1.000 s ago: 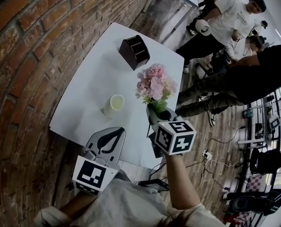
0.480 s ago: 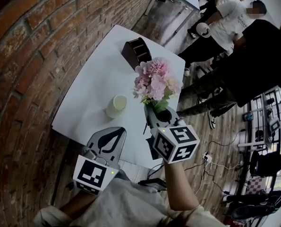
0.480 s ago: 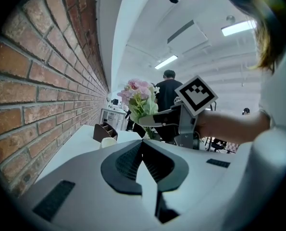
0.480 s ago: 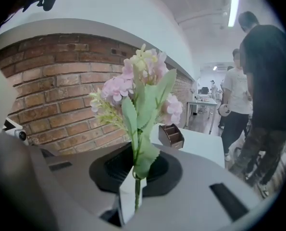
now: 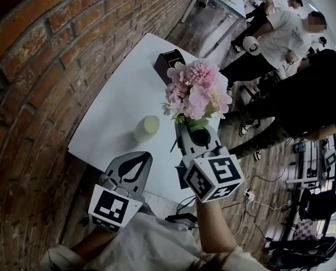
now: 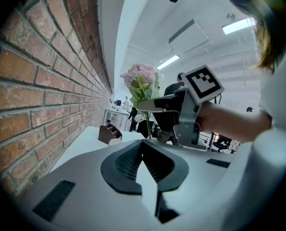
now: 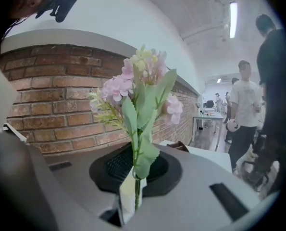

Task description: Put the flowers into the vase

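Observation:
A bunch of pink flowers with green leaves stands upright over the table's right side. My right gripper is shut on its stems just under the leaves. In the right gripper view one thin green stem runs down between the pads and the flowers rise straight ahead. The pale yellow-green vase stands on the white table, left of the bunch and lower than it. My left gripper hangs at the table's near edge, jaws shut and empty. From it I see the flowers and the right gripper.
A dark brown organizer box sits at the table's far end. A brick wall runs along the left. Several people stand on the wooden floor to the right of the table.
My right gripper has lifted the flowers, which now sit higher and larger in the head view. The left gripper has stayed where it was.

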